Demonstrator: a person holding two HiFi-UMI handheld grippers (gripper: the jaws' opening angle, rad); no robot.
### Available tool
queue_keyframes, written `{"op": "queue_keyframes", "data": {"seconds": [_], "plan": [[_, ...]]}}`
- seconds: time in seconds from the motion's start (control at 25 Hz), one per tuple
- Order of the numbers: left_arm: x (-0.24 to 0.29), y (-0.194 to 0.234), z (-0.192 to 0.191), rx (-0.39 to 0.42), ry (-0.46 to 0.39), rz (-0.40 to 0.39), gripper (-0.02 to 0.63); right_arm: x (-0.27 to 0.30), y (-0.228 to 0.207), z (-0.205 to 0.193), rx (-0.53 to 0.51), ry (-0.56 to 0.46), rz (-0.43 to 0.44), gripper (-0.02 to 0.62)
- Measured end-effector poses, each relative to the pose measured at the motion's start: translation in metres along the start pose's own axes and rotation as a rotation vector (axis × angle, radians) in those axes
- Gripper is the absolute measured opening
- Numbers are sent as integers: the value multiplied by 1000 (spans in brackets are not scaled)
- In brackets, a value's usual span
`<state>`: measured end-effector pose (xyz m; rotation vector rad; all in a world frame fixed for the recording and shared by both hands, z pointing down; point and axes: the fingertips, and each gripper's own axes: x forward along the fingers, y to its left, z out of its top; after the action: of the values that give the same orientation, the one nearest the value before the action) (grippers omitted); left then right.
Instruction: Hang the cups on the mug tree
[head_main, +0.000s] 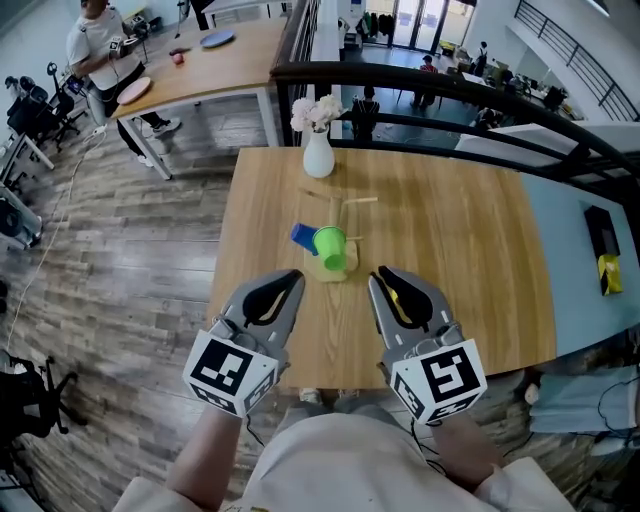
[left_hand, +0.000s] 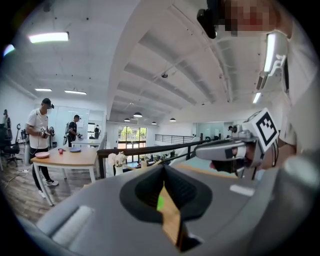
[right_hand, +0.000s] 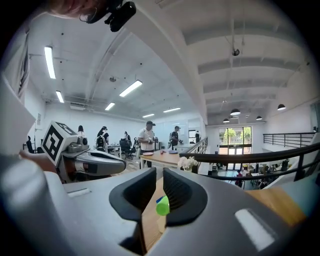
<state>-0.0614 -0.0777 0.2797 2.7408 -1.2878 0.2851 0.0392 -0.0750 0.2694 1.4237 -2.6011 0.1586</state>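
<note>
On the wooden table (head_main: 460, 250) stands a pale wooden mug tree (head_main: 345, 208). A green cup (head_main: 331, 248) and a blue cup (head_main: 303, 236) sit at it, seemingly on its pegs. Both grippers hover side by side above the table's near edge, well short of the tree. My left gripper (head_main: 291, 280) is shut and empty; its own view shows the closed jaws (left_hand: 163, 167) with a sliver of the green cup (left_hand: 160, 202) beyond. My right gripper (head_main: 384, 277) holds nothing, and its jaws (right_hand: 158, 172) stand a narrow gap apart, with the green cup (right_hand: 162, 206) far ahead.
A white vase of flowers (head_main: 318, 150) stands at the table's far edge. A dark railing (head_main: 430, 80) runs behind it. A pale blue table (head_main: 580, 250) with a black object and a yellow one lies at right. A person (head_main: 100, 50) stands by another table at far left.
</note>
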Motion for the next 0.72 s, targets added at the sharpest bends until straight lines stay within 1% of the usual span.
{"op": "queue_keyframes", "data": {"seconds": [0.12, 0.24, 0.48, 0.72], "plan": [[-13, -8, 18, 19, -41, 2, 2, -16, 4, 21, 7, -49, 3, 40], [-24, -16, 24, 52, -52, 11, 2, -27, 9, 28, 23, -73, 16, 21], [-40, -34, 23, 8, -37, -5, 3, -38, 22, 18, 50, -51, 43, 3], [-46, -38, 15, 16, -44, -10, 2, -42, 24, 7, 74, -30, 55, 2]]}}
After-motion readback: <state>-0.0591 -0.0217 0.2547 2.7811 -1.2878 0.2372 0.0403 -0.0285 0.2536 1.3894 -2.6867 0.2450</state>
